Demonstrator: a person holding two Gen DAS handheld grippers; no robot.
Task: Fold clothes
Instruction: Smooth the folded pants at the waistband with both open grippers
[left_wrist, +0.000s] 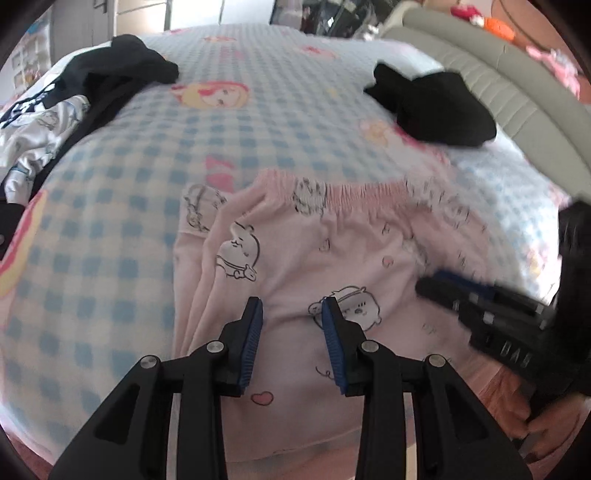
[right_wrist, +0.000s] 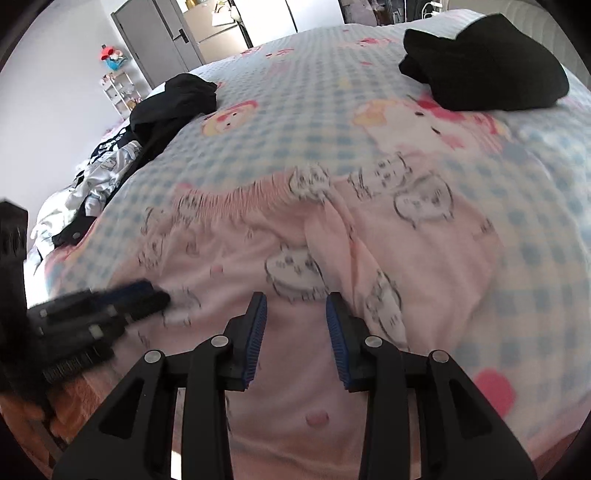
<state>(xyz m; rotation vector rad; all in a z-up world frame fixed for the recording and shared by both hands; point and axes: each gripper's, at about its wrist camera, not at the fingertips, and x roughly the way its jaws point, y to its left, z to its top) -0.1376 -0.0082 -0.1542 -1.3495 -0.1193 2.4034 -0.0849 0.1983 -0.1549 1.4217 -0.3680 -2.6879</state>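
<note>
Pink cartoon-print cotton pyjama bottoms (left_wrist: 332, 251) are lying on the blue-checked bed cover (left_wrist: 110, 229), elastic waistband (left_wrist: 354, 192) far side. Left hand-held gripper (left_wrist: 292, 306) and right hand-held gripper (right_wrist: 296, 302) are both hovering over the near fabric, jaws apart, gripping nothing. Likely next: pinching both near corners evenly, lifting toward the waistband, keeping edges aligned.

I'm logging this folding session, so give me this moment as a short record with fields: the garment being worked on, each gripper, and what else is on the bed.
garment: pink pajama pants with cartoon prints, lying on the bed, elastic waistband at the far side
left gripper: open, over the pants, gripping nothing
right gripper: open, over the pants, gripping nothing
surface: blue checked bedspread with cartoon characters
folded item: black garment, far right
unfolded pile: black and white clothes, far left
</note>
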